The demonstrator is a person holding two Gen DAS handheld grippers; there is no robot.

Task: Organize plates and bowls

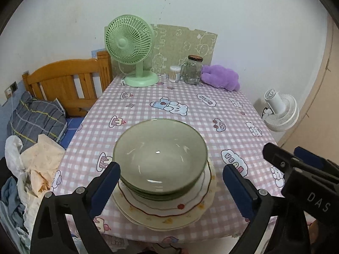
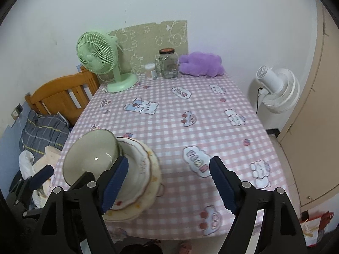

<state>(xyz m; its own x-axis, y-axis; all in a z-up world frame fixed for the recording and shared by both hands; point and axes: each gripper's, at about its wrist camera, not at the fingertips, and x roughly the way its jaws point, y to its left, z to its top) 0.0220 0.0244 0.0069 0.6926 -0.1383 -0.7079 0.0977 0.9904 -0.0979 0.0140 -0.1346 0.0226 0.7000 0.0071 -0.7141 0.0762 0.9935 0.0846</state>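
Observation:
A stack stands near the table's front edge: grey-green bowls (image 1: 160,158) nested on cream plates (image 1: 169,213) with a red wavy rim line. My left gripper (image 1: 171,187) is open, its blue pads on either side of the stack, empty. My right gripper (image 2: 169,186) is open and empty, to the right of the stack; its left finger overlaps the plates (image 2: 139,177) and bowls (image 2: 91,156) in its view. It also shows at the right in the left wrist view (image 1: 296,169).
The table has a pink checked cloth (image 1: 190,114). At the back stand a green fan (image 1: 131,48), a cotton-swab tub (image 1: 175,73), a glass jar (image 1: 193,69) and a purple plush (image 1: 221,77). A bed with clothes (image 1: 36,116) lies left. A white fan (image 2: 275,89) stands right.

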